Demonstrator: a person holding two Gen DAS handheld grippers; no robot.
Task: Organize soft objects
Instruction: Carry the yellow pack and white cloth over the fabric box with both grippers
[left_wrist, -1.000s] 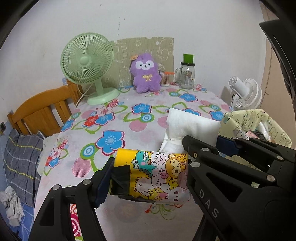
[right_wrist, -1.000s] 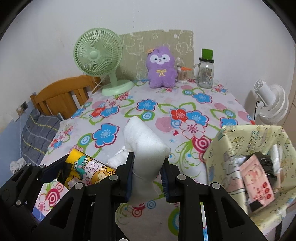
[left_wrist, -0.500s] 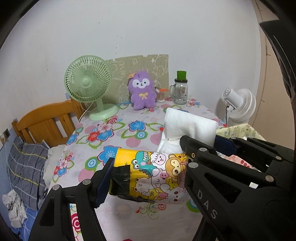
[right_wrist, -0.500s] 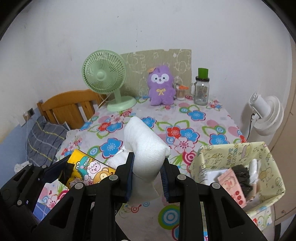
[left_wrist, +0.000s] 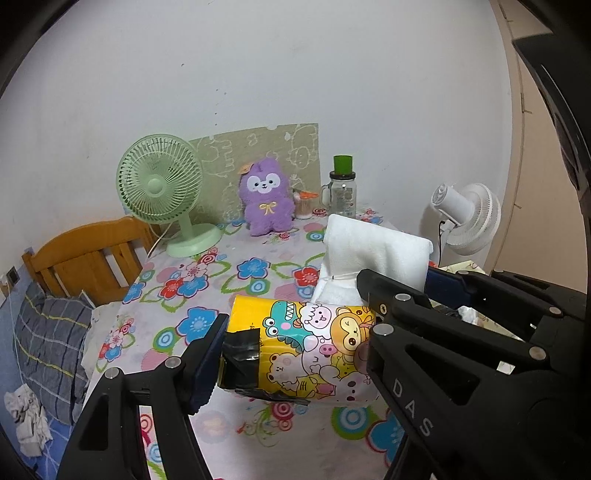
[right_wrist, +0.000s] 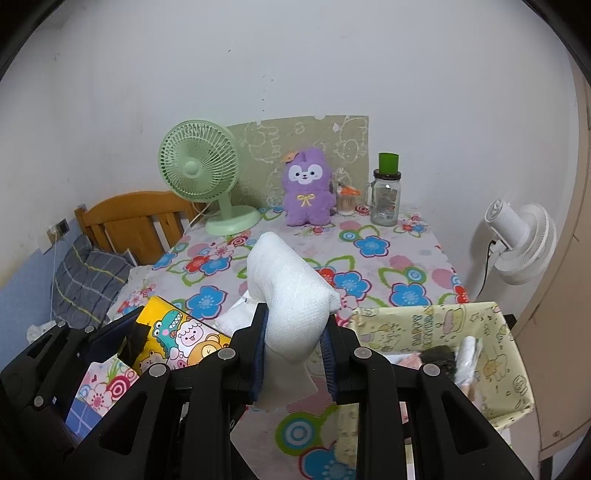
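1. Right wrist view alone shows the pale yellow-green printed fabric bin (right_wrist: 436, 325) at the near right edge of the worktop (right_wrist: 384, 266), open-topped, with a pink item, a dark item and a white item inside; the left wrist view catches only a sliver of its rim behind the other tool.
2. Left wrist view alone shows crumpled white paper (left_wrist: 26, 413) on the blue floor at far left, below the grey checked cloth (left_wrist: 48, 343).
3. Both views share the far end of the flowered worktop: a mint green desk fan (left_wrist: 162, 188), a purple plush toy (left_wrist: 264, 199) leaning on a beige printed board, a glass jar with a green lid (left_wrist: 341, 192), and a white standing fan (left_wrist: 465, 218) off to the right.
4. The yellow cartoon-printed soft tissue pack (left_wrist: 306, 350) lies with its long axis left to right across the left gripper (left_wrist: 291, 354); its black-taped end meets the left jaw, its other end the right jaw. The jaws stand fairly wide, pressed on both ends, and the pack hangs above the worktop.
5. The white quilted folded cloth (right_wrist: 291, 295) stands roughly upright in the right gripper (right_wrist: 293, 354), its rounded top leaning far and left, its lower corner below the jaws. These jaws are nearly closed, pinching its waist.
6. Both tools point forward and downward, side by side, the right one just right of the pack.
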